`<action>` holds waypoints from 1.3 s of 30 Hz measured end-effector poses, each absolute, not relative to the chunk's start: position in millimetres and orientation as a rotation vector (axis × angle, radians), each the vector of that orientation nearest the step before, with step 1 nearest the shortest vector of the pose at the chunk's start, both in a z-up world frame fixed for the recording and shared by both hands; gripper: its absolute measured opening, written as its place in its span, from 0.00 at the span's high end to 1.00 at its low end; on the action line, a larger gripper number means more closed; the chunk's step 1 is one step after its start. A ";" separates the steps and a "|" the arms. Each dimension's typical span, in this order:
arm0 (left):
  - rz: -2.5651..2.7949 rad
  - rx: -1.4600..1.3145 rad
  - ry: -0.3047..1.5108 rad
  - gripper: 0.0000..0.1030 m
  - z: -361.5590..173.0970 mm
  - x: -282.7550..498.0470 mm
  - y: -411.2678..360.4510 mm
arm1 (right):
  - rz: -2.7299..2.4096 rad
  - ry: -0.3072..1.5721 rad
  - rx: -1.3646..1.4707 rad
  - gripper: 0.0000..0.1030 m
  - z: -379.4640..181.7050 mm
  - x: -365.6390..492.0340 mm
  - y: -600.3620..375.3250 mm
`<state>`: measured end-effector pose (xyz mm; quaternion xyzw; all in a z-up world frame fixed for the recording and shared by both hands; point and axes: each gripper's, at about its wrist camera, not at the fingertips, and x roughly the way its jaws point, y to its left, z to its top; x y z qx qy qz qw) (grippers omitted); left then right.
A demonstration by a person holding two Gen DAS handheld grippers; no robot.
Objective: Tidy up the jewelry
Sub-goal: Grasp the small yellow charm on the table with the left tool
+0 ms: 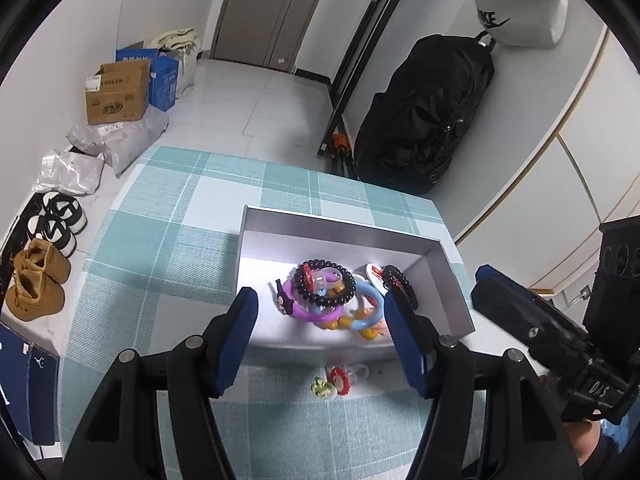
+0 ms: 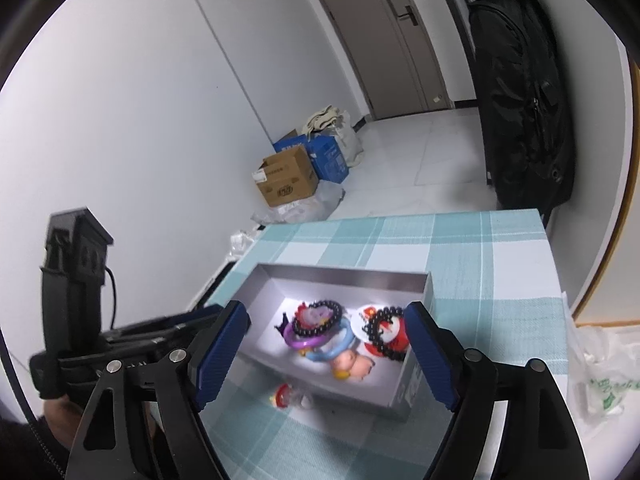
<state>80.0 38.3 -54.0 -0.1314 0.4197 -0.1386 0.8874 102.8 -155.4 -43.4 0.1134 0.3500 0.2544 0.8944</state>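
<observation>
- Your left gripper (image 1: 322, 330) hovers above the near wall of the grey box (image 1: 452, 276), jaws spread wide and empty.
- Your right gripper (image 2: 326, 354) (seen blurred) hangs likewise, jaws apart, holding nothing.
- In the box lie a dark bead bracelet (image 1: 325, 289), a purple bangle (image 1: 308, 312) and a blue bangle (image 1: 366, 320), overlapping.
- A small red-and-green trinket (image 1: 334, 384) rests on the checked worktop (image 1: 168, 248), just outside the box.

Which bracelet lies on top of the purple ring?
The left dark-bead bracelet, resting over the purple ring in the box. The other beaded bracelet sits apart by the right wall, on a red-white piece.
</observation>
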 end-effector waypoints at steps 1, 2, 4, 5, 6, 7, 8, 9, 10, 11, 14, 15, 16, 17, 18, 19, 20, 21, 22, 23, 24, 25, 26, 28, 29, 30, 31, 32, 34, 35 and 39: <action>-0.285 -0.271 0.868 0.41 -53.5 78.1 39.0 | 0.525 0.730 0.228 0.19 -44.5 100.1 -154.7; -0.283 -0.273 0.864 0.41 -53.0 75.5 40.4 | 0.523 0.731 0.223 0.19 -45.0 97.4 -154.7; -0.277 -0.278 0.863 0.41 -52.6 70.8 43.1 | 0.521 0.732 0.210 0.18 -45.9 91.8 -154.1; -0.275 -0.279 0.864 0.41 -52.9 68.5 43.7 | 0.519 0.731 0.204 0.18 -45.7 89.3 -154.1; -0.272 -0.280 0.867 0.41 -53.6 66.1 45.2 | 0.517 0.730 0.198 0.18 -45.7 86.7 -154.0; -0.269 -0.280 0.871 0.41 -54.3 64.0 46.2 | 0.517 0.728 0.190 0.17 -45.5 83.9 -153.8; -0.265 -0.281 0.876 0.41 -55.4 61.9 47.6 | 0.519 0.727 0.184 0.17 -45.4 81.1 -153.5; -0.262 -0.282 0.881 0.41 -56.7 59.8 48.7 | 0.519 0.728 0.176 0.16 -45.4 79.1 -152.9; -0.259 -0.282 0.888 0.41 -58.2 57.3 49.3 | 0.519 0.729 0.168 0.16 -45.7 76.8 -152.3; -0.243 -0.273 0.890 0.41 -59.4 55.2 49.0 | 0.519 0.733 0.160 0.16 -46.3 74.7 -151.8; -0.225 -0.207 0.903 0.41 -66.9 48.6 45.4 | 0.520 0.744 0.143 0.15 -49.2 68.7 -150.5; -0.233 -0.202 0.915 0.41 -70.4 47.7 44.9 | 0.521 0.750 0.139 0.15 -50.0 67.2 -150.3; -0.244 -0.200 0.930 0.41 -74.5 47.2 44.1 | 0.524 0.758 0.133 0.15 -51.2 65.4 -149.9; -0.251 -0.197 0.943 0.41 -77.9 46.5 43.7 | 0.526 0.764 0.127 0.15 -51.9 64.1 -149.6; -0.255 -0.194 0.957 0.41 -81.1 46.7 43.1 | 0.526 0.768 0.121 0.15 -52.8 63.3 -149.2; -0.262 -0.196 0.973 0.41 -84.7 47.4 42.5 | 0.525 0.772 0.115 0.15 -53.5 62.1 -148.6; -0.272 -0.202 0.986 0.41 -86.7 47.5 42.2 | 0.525 0.777 0.111 0.15 -54.3 61.4 -147.9; -0.280 -0.204 0.999 0.41 -89.4 48.3 40.8 | 0.525 0.780 0.107 0.15 -55.0 60.4 -147.3; -0.278 -0.195 1.020 0.41 -93.7 50.8 38.2 | 0.525 0.783 0.101 0.15 -55.4 59.3 -146.7; -0.280 -0.192 1.026 0.41 -94.8 50.9 37.0 | 0.524 0.785 0.095 0.15 -55.8 58.2 -146.4; -0.286 -0.195 1.033 0.41 -97.6 52.3 35.7 | 0.526 0.787 0.089 0.15 -56.2 57.1 -146.4; -0.287 -0.195 1.038 0.41 -99.1 52.6 35.0 | 0.527 0.789 0.085 0.15 -56.4 55.7 -146.6; -0.285 -0.192 1.045 0.41 -100.9 53.0 33.9 | 0.526 0.790 0.084 0.15 -56.4 54.8 -147.3; -0.283 -0.184 1.049 0.41 -104.0 53.1 31.3 | 0.527 0.791 0.085 0.15 -56.3 52.9 -149.8; -0.283 -0.179 1.050 0.41 -104.7 52.7 30.3 | 0.527 0.792 0.087 0.15 -56.7 53.2 -150.8; -0.282 -0.169 1.047 0.41 -104.6 52.4 28.7 | 0.526 0.792 0.090 0.15 -56.8 53.0 -152.0; -0.284 -0.156 1.041 0.41 -103.8 52.0 26.5 | 0.525 0.791 0.093 0.15 -56.6 52.7 -153.5; -0.287 -0.142 1.039 0.41 -103.4 51.3 24.6 | 0.524 0.791 0.095 0.15 -56.6 53.4 -154.5; -0.270 -0.078 1.028 0.42 -103.6 49.3 17.9 | 0.523 0.790 0.103 0.15 -56.0 54.0 -156.7; -0.248 -0.018 1.022 0.45 -105.1 48.3 12.2 | 0.524 0.790 0.106 0.15 -55.6 54.3 -157.4; -0.257 0.127 0.986 0.59 -108.0 43.1 -5.4 | 0.528 0.787 0.108 0.15 -54.7 54.8 -157.1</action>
